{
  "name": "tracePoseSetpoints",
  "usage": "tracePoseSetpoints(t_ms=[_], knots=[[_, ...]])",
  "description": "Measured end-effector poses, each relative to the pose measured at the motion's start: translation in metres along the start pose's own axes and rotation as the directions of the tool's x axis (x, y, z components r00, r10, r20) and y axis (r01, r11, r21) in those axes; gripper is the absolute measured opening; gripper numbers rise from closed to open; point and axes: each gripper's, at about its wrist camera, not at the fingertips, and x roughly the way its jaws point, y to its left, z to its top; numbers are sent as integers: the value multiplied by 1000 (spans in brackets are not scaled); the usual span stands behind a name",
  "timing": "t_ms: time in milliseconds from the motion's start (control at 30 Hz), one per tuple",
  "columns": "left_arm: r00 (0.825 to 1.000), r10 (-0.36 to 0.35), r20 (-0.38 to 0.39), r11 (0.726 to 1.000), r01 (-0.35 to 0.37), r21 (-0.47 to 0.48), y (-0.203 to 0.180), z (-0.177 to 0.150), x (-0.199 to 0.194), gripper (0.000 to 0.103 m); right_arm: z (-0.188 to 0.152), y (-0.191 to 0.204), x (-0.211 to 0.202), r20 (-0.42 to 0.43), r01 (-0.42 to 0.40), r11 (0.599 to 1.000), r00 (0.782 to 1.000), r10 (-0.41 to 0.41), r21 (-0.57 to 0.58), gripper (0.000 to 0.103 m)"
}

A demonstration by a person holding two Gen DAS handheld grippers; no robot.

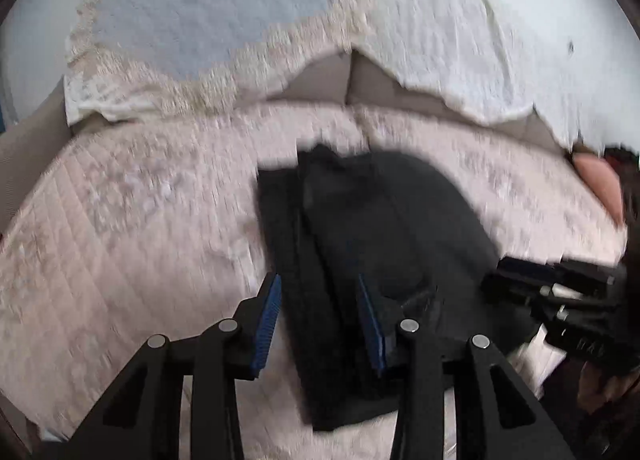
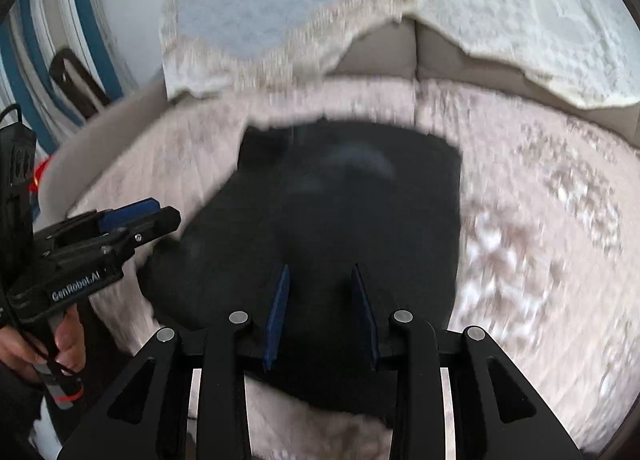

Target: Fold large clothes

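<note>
The dark garment lies partly folded in the middle of the sofa seat. Its near end reaches the front edge and its far end stops short of the backrest.

My left claw hangs over the garment's left side with its pads apart. A long doubled strip of cloth runs between them, but I judge nothing is pinched. My right claw hangs over the near middle, also with its pads apart and gripping nothing.

The main risk is a bad grab. The cloth is layered here, so if I close on the top ply only, the fold will peel open when I lift. If I bite too deep, I could catch the quilted seat cover as well and drag it.

The two claws sit near each other, so closing in on the same hem could knock them together.

Both views are smeared, so I cannot place the edges well, and an uneven lift would skew the fold. The near end could also slip off the front edge.
</note>
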Motion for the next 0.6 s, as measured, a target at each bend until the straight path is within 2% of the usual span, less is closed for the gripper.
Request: tracePoseSetpoints(t_ms=[67,133,200,333,400,600], knots=[[998,-13,-55,998,10,-62,8,-14,17,43,-8,-4,9,-9,-14,1000,1000,14,16,34],[999,-8,-43,996,4,-95,12,-17,20,50,-10,-3,12,-7,-9,1000,1000,9,2,35],[998,-20,-55,991,13,-136,15,-15,22,50,-9,-2,13,-10,-1,1000,1000,1,-3,36],[998,13,-59,994,-19,-104,9,-11,16,51,-5,-4,7,-9,-12,1000,1000,12,9,39],[998,23,-60,994,-29,-102,8,-7,10,51,-3,-6,0,4,-10,1000,1000,10,12,44],[999,36,-36,995,-39,-95,5,4,-4,50,-3,-22,-20,35,-4,999,999,2,46,46]])
